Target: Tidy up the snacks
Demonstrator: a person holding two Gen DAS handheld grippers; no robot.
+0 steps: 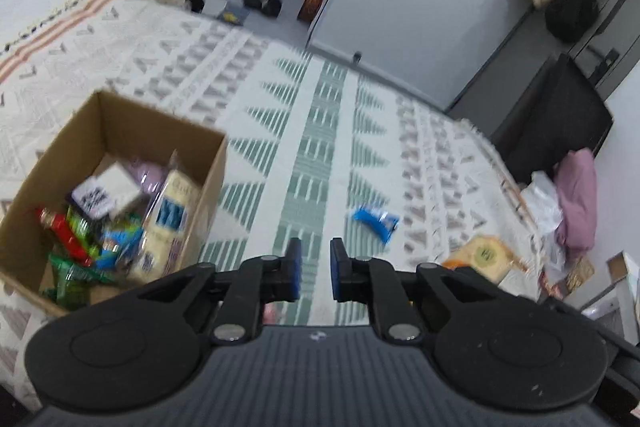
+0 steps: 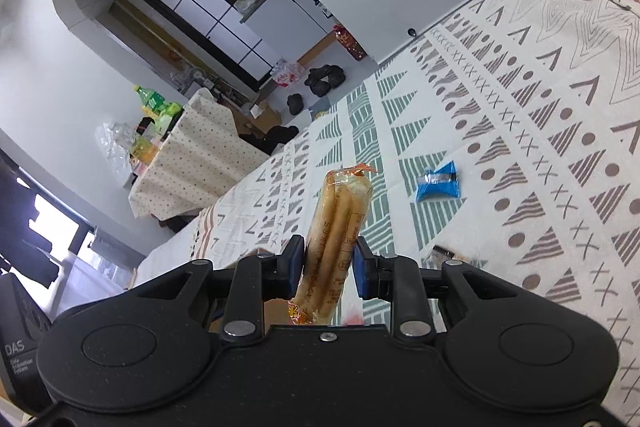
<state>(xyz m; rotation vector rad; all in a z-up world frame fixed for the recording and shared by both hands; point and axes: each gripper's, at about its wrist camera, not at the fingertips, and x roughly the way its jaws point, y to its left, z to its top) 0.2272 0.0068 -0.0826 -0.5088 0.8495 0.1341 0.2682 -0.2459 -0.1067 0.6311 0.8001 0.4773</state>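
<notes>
In the left wrist view a cardboard box [image 1: 120,195] is seen at the left on the patterned bedspread [image 1: 320,131], its near corner cut off behind the gripper body. Packets are piled inside it; a red one, green ones and a pale biscuit pack [image 1: 166,223] can be made out, but labels are blurred. The left gripper [image 1: 315,269] is held nearly shut, with only a narrow gap between its blue pads and nothing in it. Farther right a blue packet [image 1: 375,221] lies alone on the spread, and a tan pack [image 1: 482,257] near the bed's right edge is partly hidden by the gripper.

In the right wrist view the right gripper [image 2: 328,267] is closed on a clear pack of breadsticks [image 2: 340,223], held upright, its lower end hidden behind the gripper body. The blue packet [image 2: 437,182] is seen to the right, well apart on the bedspread [image 2: 540,115].
</notes>
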